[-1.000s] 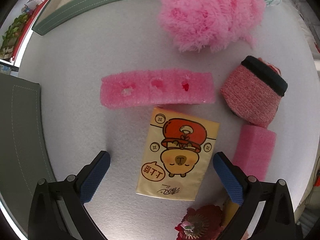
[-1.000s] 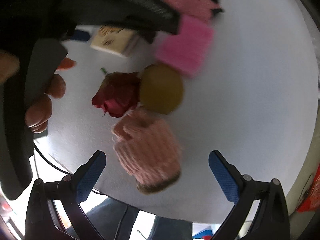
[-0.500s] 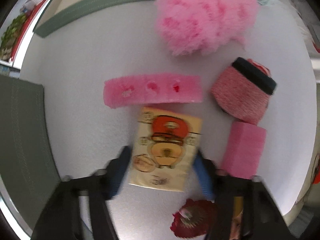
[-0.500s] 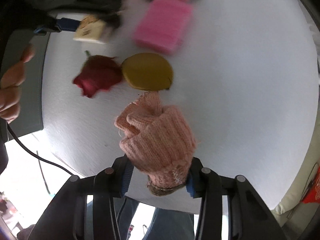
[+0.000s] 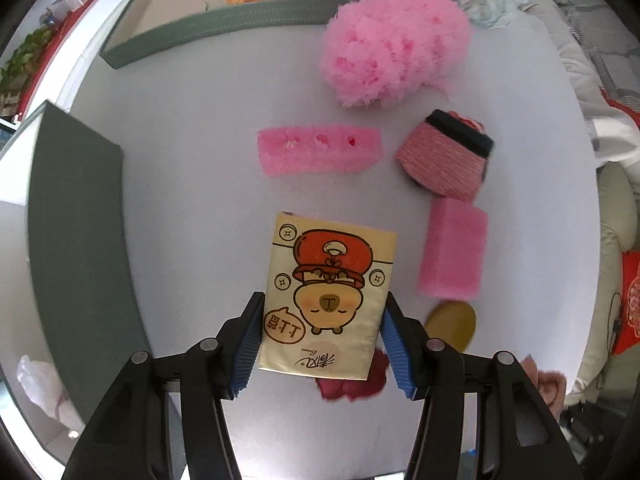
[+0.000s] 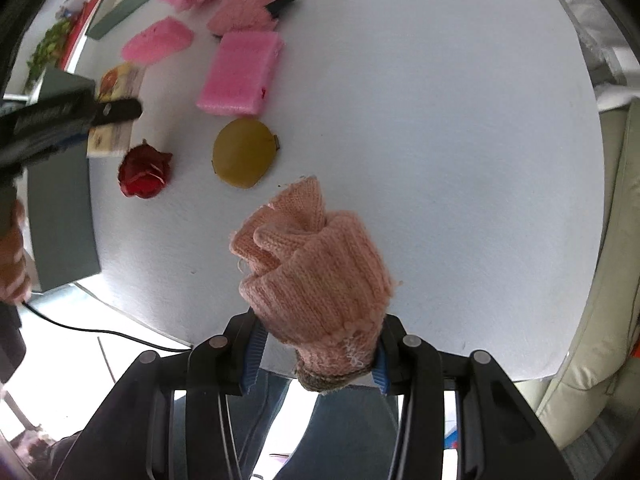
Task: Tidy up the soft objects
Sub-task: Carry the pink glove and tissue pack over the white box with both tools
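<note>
1. My left tool [image 5: 322,340] is clamped on the tissue pack [image 5: 326,300], pads on its two long sides near the close end. The pack looks lifted off the table [image 5: 200,160], though I can't be sure.
2. My right tool [image 6: 316,350] is clenched on the knit glove [image 6: 316,276] at the cuff; the fingers of the glove bunch up ahead of the tool.
3. Handling guess: the pack is light, squashy, with slick film, so it could slide; gripping across the narrow width is right. The glove is limp and light and won't slip, and the cuff is the thickest hold.
4. Just right of the left tool: a yellow round pad [image 5: 452,322] and a red fabric rose [image 5: 352,384] partly under the pack.
5. Ahead-right of the left tool: a pink sponge block [image 5: 454,254], then a pink rolled sock [image 5: 444,160]. Straight ahead: a long pink foam strip [image 5: 320,154].
6. Far ahead: a pink fluffy ball [image 5: 394,46] and a green-rimmed bin [image 5: 216,30] with soft things inside; another green bin [image 5: 76,220] lies left of the left tool.
7. Likely next: carry both to a bin.
</note>
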